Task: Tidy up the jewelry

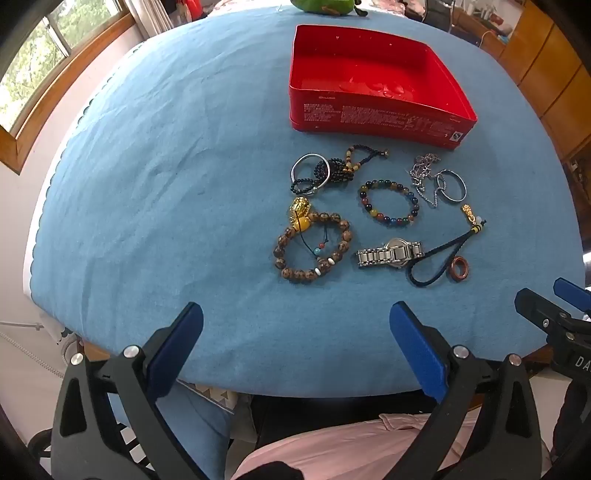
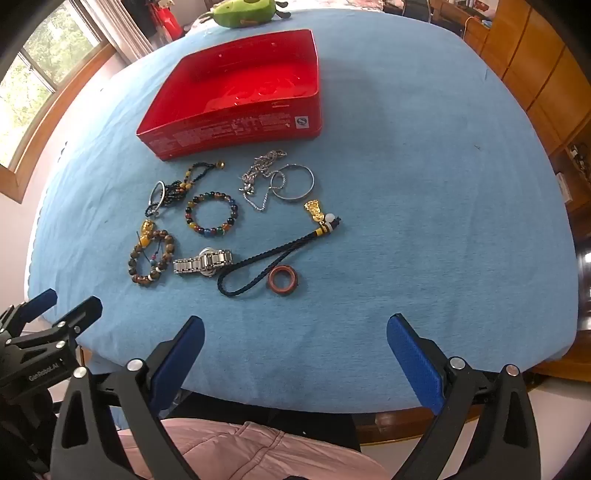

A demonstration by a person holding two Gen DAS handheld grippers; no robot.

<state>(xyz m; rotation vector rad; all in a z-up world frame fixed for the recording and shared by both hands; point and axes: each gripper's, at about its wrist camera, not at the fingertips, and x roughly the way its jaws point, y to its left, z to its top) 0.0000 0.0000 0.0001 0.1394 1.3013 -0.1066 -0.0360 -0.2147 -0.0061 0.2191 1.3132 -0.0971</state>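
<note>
Both grippers hang wide open and empty at the near table edge, the left gripper [image 1: 295,339] and the right gripper [image 2: 295,350] side by side, well short of the jewelry. Nothing has gone into the red tin [image 1: 373,79] yet; its floor shows bare, so sorting looks not yet begun.

Pieces lie loose on the cloth [image 1: 166,184] just in front of the tin: a brown bead bracelet [image 1: 312,251] with a gold charm, a multicolour bracelet [image 1: 388,203], a steel watch [image 1: 391,253], a dark cord [image 1: 439,258] with a gold pendant, a red-brown ring [image 1: 461,268], a silver chain [image 1: 424,175] tangled with a bangle [image 1: 455,186], and a black bead cluster [image 1: 325,171] beside another bangle.

Nearest to the right gripper are the ring and cord; a likely first pick needs a low reach and a pinch flat against the soft cloth, which may bunch.

Blue cloth covers a round table. A window [image 1: 33,70] sits left, wooden cabinets [image 2: 535,74] right, and a green toy [image 2: 245,13] at the far edge.
</note>
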